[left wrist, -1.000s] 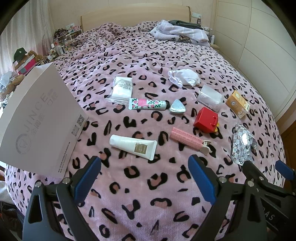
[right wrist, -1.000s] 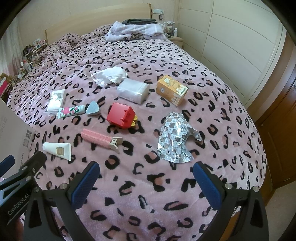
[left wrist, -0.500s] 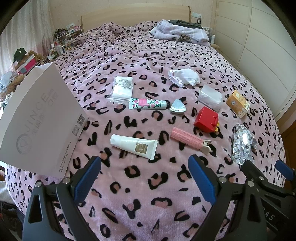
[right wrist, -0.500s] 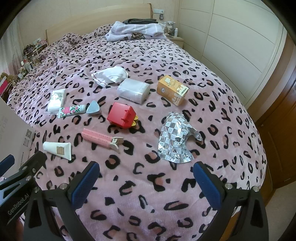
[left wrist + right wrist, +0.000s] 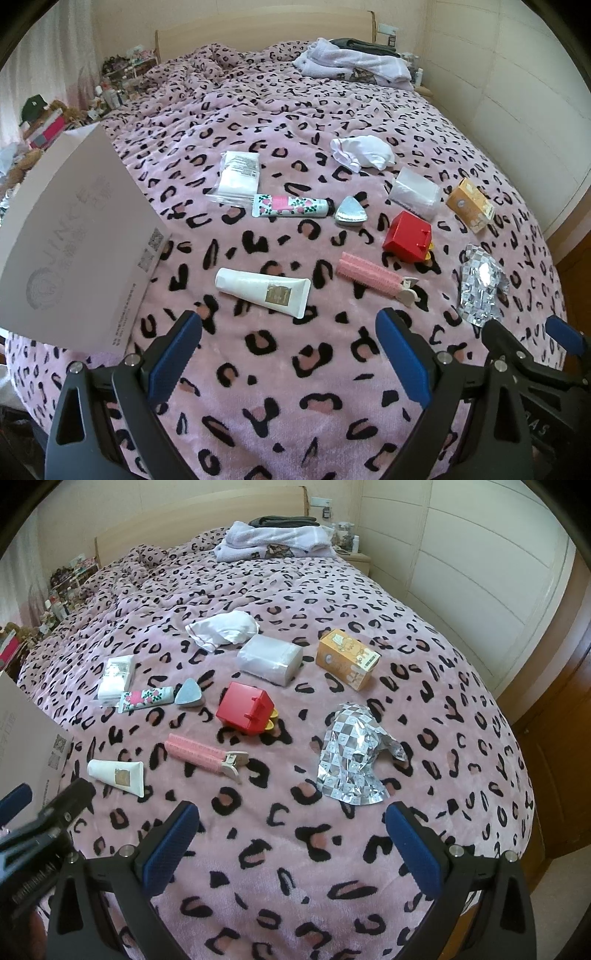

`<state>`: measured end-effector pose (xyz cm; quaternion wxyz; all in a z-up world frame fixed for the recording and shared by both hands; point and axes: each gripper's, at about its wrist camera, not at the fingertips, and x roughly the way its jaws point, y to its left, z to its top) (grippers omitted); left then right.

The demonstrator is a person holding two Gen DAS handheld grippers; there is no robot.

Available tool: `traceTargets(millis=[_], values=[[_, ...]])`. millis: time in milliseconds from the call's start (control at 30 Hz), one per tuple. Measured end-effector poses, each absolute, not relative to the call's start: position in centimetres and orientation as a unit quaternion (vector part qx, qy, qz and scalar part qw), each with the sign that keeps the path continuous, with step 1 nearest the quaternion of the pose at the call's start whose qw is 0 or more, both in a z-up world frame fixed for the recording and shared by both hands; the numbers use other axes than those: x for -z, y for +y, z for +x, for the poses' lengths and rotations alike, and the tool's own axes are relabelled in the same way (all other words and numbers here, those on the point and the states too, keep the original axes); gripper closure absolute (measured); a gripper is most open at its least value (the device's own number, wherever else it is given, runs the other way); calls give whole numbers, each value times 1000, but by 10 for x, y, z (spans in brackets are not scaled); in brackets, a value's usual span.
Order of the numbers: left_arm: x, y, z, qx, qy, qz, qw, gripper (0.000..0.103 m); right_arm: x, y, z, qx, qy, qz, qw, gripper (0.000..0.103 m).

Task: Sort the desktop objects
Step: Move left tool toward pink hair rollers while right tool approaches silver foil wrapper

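Nothing is moving since the earlier frames: both hand-held grippers, left and right, are hovering wide, empty, over the bed; the box is sitting far left.

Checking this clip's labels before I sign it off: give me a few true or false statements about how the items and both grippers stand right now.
1. Both the left gripper and right gripper are open and hold nothing. True.
2. The red box sits inside the large cardboard box. False: it lies on the blanket.
3. The floral tube lies beside the silver triangular item. True.
4. The pink hair clip rests on the foil packet. False: they lie apart.
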<state>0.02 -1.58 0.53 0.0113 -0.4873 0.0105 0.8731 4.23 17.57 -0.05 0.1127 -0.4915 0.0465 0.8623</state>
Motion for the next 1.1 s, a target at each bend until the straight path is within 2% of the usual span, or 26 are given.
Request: traceTargets(millis=[200, 367, 600, 933, 1100], values=[[26, -67, -2, -861, -14, -507, -18, 6, 24, 208, 59, -854, 30, -501, 135, 0], [57, -95, -1, -849, -82, -523, 3, 6, 53, 231, 70, -840, 46, -522, 141, 0], [83, -67, -47, -818, -83, -568, 21, 6, 58, 238, 66, -844, 51, -514, 145, 0], [130, -55, -93, -783, -106, -611, -53, 6, 52, 243, 46, -850, 36, -502, 159, 0], [142, -52, -98, -772, -117, -621, -67, 6, 55, 268, 39, -849, 70, -495, 173, 0]])
